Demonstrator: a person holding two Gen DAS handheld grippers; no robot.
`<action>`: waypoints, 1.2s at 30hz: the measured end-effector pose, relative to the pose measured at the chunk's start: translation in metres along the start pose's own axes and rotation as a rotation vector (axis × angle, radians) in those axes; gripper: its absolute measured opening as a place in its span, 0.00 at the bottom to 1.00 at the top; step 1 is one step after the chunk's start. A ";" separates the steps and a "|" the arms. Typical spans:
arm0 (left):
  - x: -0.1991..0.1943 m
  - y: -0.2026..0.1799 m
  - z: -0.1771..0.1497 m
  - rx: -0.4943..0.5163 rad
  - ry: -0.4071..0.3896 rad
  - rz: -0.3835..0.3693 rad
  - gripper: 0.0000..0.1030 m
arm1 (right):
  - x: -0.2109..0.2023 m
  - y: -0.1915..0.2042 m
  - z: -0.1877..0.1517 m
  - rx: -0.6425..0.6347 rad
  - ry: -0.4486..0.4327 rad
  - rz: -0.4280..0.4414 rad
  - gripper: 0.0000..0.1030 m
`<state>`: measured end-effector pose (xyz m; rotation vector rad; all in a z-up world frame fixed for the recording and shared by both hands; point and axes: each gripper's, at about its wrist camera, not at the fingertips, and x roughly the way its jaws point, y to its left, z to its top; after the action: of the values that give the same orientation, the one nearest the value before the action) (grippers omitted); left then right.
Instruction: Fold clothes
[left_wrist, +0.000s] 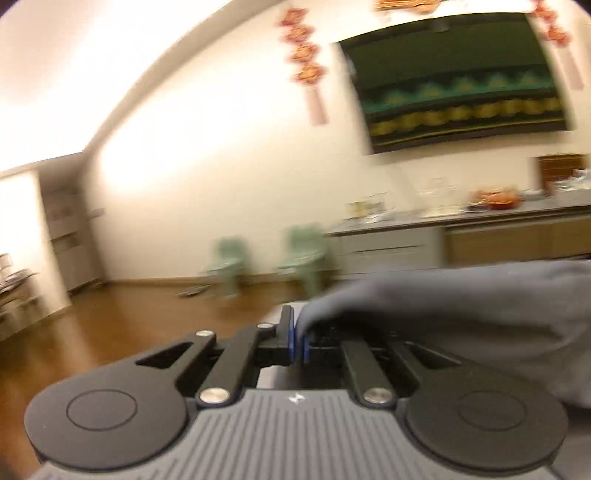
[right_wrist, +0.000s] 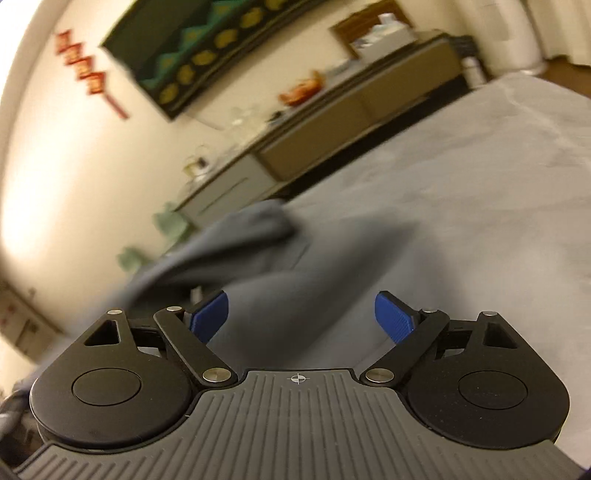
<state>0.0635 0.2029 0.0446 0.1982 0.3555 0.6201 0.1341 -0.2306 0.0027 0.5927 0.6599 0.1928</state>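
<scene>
Our left gripper (left_wrist: 299, 341) pinches a fold of the blue-grey cloth garment (left_wrist: 461, 306), lifted off to its right. Our right gripper (right_wrist: 301, 315) stands wide apart above that garment, which runs leftward across the pale grey bedsheet (right_wrist: 480, 177); its orientation blurs. Beyond are the wooden floor (left_wrist: 110, 321) and long sideboard (left_wrist: 480, 236).

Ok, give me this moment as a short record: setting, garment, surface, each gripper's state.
setting: room with a sideboard and a dark wall hanging
garment: grey-blue garment, one part lifted, the rest on the bed
surface: grey bed cover
left gripper: shut, pinching an edge of the garment
right gripper: open, over the garment, nothing gripped
image quality: motion blur in both views
</scene>
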 end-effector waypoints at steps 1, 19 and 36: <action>0.005 0.005 -0.011 0.026 0.040 -0.019 0.07 | 0.003 0.004 -0.003 -0.037 0.027 -0.015 0.87; 0.058 -0.010 -0.076 0.379 0.179 -0.068 0.04 | 0.022 0.085 -0.130 -0.800 0.383 -0.022 0.18; 0.025 0.051 -0.040 0.071 0.047 -0.041 0.04 | -0.059 0.064 -0.134 -0.628 0.189 -0.087 0.79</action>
<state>0.0400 0.2613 0.0153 0.2436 0.4267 0.5724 0.0048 -0.1376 -0.0149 -0.0588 0.7585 0.3595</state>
